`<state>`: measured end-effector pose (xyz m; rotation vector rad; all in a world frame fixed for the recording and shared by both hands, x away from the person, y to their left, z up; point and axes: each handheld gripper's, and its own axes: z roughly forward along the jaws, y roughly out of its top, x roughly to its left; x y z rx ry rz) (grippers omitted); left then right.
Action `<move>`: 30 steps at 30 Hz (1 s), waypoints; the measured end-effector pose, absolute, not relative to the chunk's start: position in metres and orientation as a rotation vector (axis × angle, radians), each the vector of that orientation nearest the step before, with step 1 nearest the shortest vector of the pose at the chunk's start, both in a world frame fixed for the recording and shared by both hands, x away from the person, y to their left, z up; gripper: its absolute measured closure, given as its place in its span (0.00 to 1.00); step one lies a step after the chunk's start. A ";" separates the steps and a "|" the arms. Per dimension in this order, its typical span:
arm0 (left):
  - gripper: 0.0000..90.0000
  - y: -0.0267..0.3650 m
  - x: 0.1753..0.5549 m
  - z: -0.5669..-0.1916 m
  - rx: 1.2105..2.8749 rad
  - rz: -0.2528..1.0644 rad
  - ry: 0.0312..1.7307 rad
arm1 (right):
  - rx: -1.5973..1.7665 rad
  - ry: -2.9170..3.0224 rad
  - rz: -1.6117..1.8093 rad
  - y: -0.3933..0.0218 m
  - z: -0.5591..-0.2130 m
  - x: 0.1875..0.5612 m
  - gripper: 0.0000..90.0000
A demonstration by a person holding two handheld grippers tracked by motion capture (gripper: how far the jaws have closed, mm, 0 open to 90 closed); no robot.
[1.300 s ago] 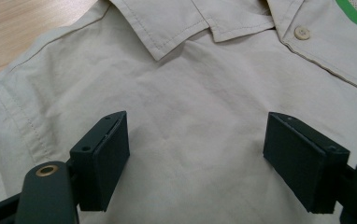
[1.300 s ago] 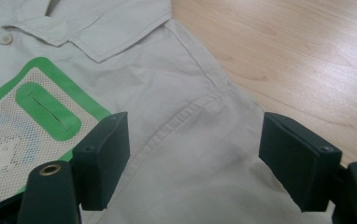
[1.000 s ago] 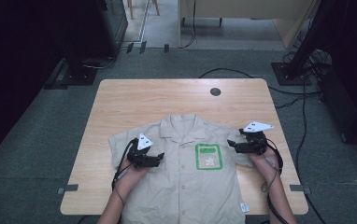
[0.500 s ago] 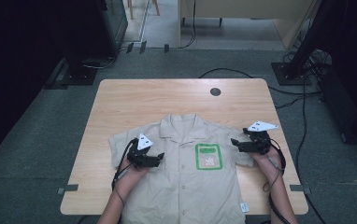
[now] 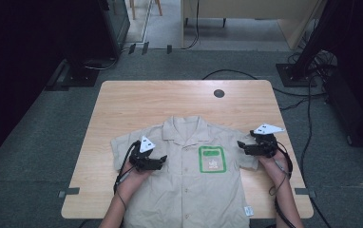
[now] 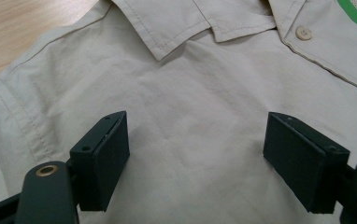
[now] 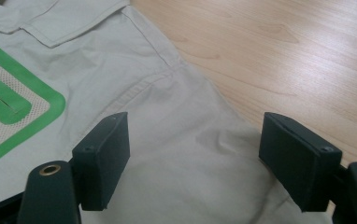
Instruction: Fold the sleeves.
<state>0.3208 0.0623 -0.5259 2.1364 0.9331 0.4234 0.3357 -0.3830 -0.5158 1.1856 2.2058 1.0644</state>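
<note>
A beige short-sleeved shirt (image 5: 189,175) lies flat, front up, on the near half of a light wooden table (image 5: 170,102). Its collar (image 5: 184,128) points to the far side, and its hem reaches the near edge. A green-bordered patch (image 5: 212,158) sits on the chest, right of the button line. One button (image 6: 303,32) shows just below the collar in the left gripper view. A small white tag (image 5: 248,210) lies at the hem's right corner.

The left tool (image 5: 163,158) is over the left chest of the shirt, just inside the left sleeve (image 5: 122,145). Its jaws stand wide apart with nothing between them but the cloth below. Whether the pads touch the fabric cannot be told.

The right tool (image 5: 240,144) is at the right sleeve (image 7: 200,154), near the sleeve's outer edge, where bare table shows beyond. Its jaws are likewise spread wide and grip nothing. The sleeve cloth lies under the gap, slightly wrinkled.

Both tools point inward toward the shirt's middle, well apart from each other. The person's forearms enter from the near edge. A dark round hole (image 5: 219,93) marks the far right of the table.
</note>
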 end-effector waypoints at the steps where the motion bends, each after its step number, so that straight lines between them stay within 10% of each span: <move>1: 0.25 0.062 0.321 -0.526 2.137 0.423 0.933 | 1.184 2.205 1.063 -0.384 -0.516 0.335 0.27; 30: 0.25 0.062 0.321 -0.526 2.137 0.424 0.934 | 1.273 2.111 1.058 -0.415 -0.516 0.333 0.27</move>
